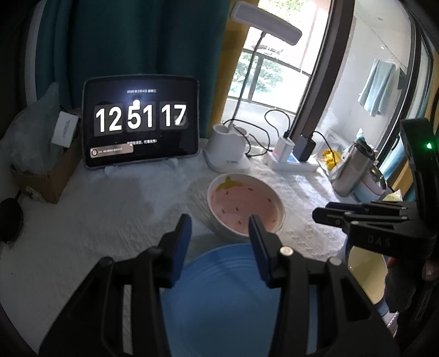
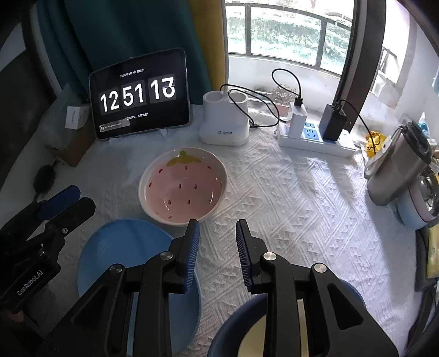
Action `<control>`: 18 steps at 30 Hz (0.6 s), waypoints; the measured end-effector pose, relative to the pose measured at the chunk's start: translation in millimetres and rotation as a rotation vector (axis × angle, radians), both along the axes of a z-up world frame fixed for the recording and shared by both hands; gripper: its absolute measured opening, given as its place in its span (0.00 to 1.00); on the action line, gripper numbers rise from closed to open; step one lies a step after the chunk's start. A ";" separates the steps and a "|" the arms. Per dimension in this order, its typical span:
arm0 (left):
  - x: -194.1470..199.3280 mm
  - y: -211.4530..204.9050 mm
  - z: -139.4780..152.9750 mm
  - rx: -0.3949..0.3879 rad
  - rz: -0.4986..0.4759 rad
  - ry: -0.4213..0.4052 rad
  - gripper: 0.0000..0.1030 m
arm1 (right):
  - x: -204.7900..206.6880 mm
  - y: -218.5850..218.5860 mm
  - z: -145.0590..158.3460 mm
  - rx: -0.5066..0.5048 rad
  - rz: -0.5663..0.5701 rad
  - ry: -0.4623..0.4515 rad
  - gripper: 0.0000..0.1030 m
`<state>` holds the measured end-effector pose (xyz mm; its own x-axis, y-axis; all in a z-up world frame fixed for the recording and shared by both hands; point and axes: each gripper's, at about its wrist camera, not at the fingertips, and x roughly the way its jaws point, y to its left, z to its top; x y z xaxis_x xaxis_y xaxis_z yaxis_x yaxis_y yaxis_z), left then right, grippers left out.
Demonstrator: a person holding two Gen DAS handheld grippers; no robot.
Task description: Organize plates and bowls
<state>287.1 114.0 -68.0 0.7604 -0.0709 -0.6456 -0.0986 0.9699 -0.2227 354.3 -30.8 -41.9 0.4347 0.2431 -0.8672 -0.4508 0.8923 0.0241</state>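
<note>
Under right hand-held gripper (image 2: 216, 230), half-hidden bowl (image 2: 233, 326)

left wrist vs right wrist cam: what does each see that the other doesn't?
Left wrist only: the desk lamp head, a towel hanging outside, and the right gripper side-on.
Right wrist only: the left gripper side-on, the dark blue rim of the bowl below its own fingers, and the power strip's sockets.
Both: the strawberry bowl, blue plate, tablet clock, white lamp base, steel tumbler, white tablecloth. Both grippers stand open, holding nothing.
</note>
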 end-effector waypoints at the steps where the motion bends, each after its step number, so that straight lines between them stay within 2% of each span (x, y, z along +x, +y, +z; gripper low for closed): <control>1: 2.0 1.1 -1.4 -0.002 0.002 0.004 0.43 | 1.6 1.1 -1.2 0.001 -0.001 0.002 0.28; 18: 37.6 10.8 -20.0 -0.042 0.013 0.053 0.43 | 35.4 19.5 -30.6 0.005 -0.010 0.069 0.28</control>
<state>324.7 124.9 -88.0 0.7262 -0.0889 -0.6818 -0.1241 0.9584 -0.2572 389.7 -11.3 -72.5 0.3767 0.2434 -0.8938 -0.4390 0.8965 0.0591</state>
